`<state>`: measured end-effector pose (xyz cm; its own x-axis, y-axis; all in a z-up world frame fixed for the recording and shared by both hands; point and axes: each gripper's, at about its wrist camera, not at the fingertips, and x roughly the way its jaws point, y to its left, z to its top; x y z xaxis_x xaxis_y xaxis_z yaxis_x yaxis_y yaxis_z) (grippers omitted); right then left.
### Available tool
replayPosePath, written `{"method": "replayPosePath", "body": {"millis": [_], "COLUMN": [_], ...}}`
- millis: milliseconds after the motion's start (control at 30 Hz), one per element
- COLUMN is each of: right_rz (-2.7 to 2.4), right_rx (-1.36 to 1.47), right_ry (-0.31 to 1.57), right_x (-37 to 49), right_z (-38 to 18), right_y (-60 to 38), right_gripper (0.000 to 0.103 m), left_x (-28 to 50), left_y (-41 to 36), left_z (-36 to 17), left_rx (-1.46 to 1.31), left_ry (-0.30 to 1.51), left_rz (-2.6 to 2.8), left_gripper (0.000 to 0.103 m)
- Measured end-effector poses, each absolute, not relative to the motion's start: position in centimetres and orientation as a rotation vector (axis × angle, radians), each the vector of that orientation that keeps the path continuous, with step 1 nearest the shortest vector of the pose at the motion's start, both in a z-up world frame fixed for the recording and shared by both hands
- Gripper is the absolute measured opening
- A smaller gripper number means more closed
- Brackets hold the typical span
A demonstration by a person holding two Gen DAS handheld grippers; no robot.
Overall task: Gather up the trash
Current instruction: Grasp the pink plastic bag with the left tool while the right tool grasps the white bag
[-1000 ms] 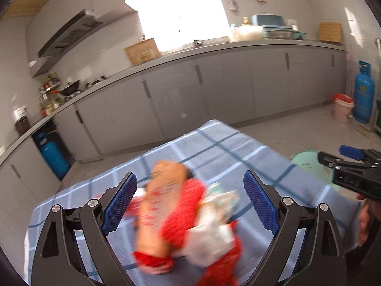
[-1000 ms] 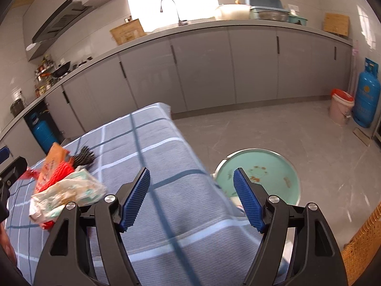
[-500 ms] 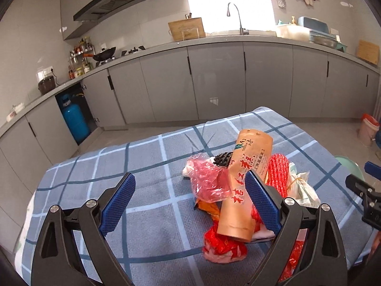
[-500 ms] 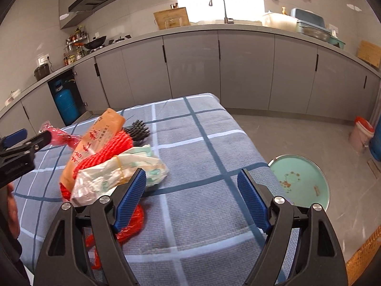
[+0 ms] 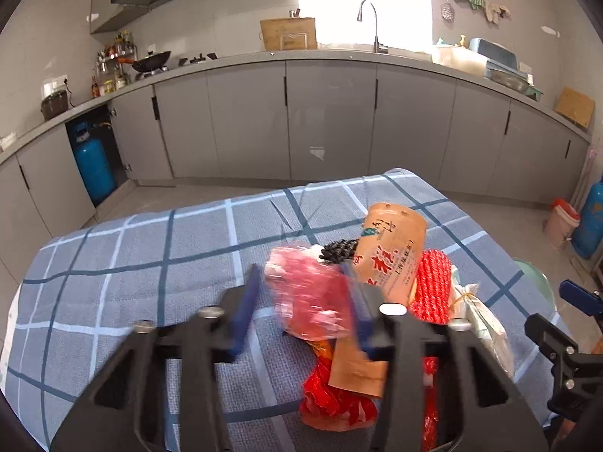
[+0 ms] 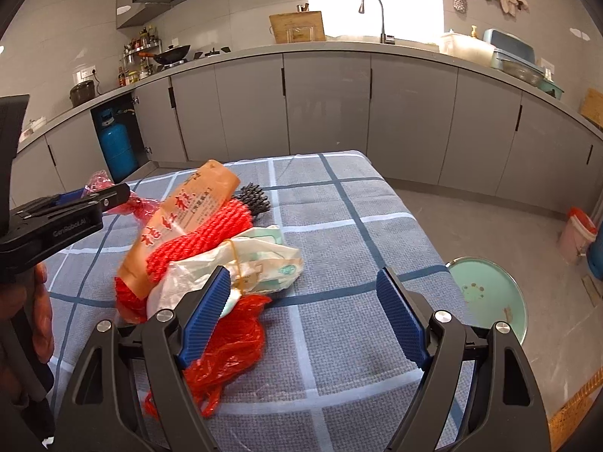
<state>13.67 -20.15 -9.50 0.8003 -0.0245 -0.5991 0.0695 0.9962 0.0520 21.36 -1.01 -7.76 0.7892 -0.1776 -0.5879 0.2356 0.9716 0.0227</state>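
Two grippers work over the checked tablecloth (image 6: 339, 226): the left gripper (image 5: 301, 301) has just been closing its jaws around a crumpled pink plastic wrapper (image 5: 309, 297) beside the trash pile (image 6: 203, 233), while the right gripper (image 6: 301, 316) hangs wide apart, holding nothing.

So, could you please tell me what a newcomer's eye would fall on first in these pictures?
Most likely the bright heap of trash on the blue checked tablecloth: a tan paper packet lying across red mesh netting, with a crumpled white bag beside it. Next, the left tongs, which have just been closing around a pink plastic bag. The right tongs stand open over bare cloth.
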Motion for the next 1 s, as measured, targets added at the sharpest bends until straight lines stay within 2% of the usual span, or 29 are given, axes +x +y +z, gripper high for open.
{"method": "replayPosePath", "body": {"millis": [200,467,500,533,567,633,1000], "right_rz": [0.003,0.063,0.063,0.069,0.082,0.099,0.087], "right_rx": [0.049,0.017,0.007,0.005,0.008,0.016,-0.013], "right_ry": [0.631,0.635,0.646,0.660,0.684,0.725,0.575], "right_x": [13.3,13.9,14.2,14.3,14.7,15.0,12.7], "right_z": [-8.9,-8.9,-9.1,-9.5,-9.9,-10.6,-7.7], "right_y": [-18.1,-15.2,-14.9,-14.9,-14.9,-14.8,-15.2], "right_gripper": [0.079,0.078,0.076,0.065,0.058,0.026,0.022], "left_x": [20.1,17.1,16.8,16.6,16.4,16.2,15.3], "left_y": [-0.7,0.4,0.5,0.5,0.6,0.7,0.2], "left_z": [-7.3,-5.0,-4.8,-4.5,-4.3,-4.0,-2.9], "left_rx": [0.098,0.133,0.140,0.148,0.154,0.163,0.180], "left_ry": [0.596,0.476,0.464,0.449,0.439,0.426,0.391], "left_rz": [-0.225,-0.192,-0.189,-0.184,-0.181,-0.179,-0.188], "left_gripper": [0.024,0.024,0.024,0.024,0.024,0.024,0.024]}}
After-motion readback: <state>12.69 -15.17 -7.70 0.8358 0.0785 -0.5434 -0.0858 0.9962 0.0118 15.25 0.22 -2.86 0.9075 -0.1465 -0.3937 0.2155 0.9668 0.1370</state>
